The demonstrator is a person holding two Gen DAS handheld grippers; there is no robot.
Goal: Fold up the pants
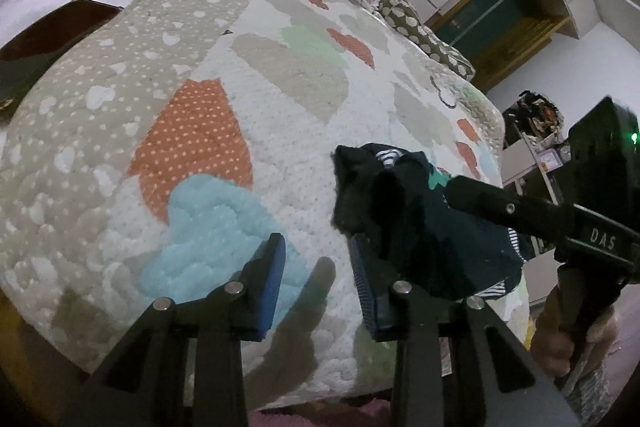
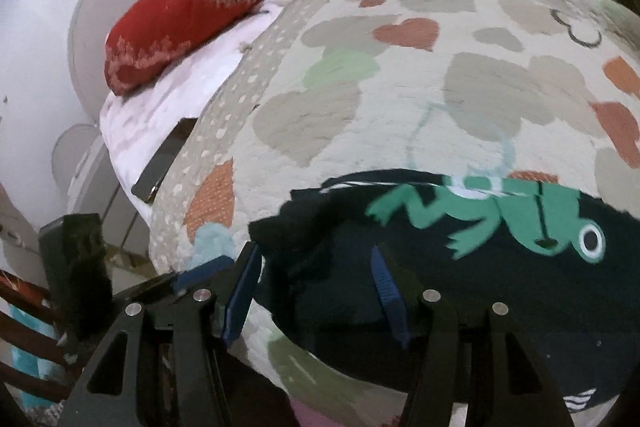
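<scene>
In the left wrist view, the left tool (image 1: 318, 269) points down at a soft, bumpy bed quilt (image 1: 280, 131) with heart patches in orange, grey, green and fluffy blue. Its two blue ribbed pads stand a little apart with only quilt showing between them, and they pinch nothing. The dark navy pants (image 1: 404, 223) lie in a crumpled heap near the bed's edge, just right of the right pad, with striped trim peeking out. The black right tool (image 1: 464, 193) reaches in over the heap from the right; white letters on it read "DAS". I cannot tell from here how its pads stand. A hand (image 1: 560, 323) grips its handle. In the right wrist view, the right tool (image 2: 316, 291) has its blue pads spread wide over the pants (image 2: 500, 291), holding nothing. A green frog picture (image 2: 520, 215) is printed on the dark cloth. A red pillow (image 2: 224, 11) at the head of the bed shows the letters "HAPP". The picture is blurry.
</scene>
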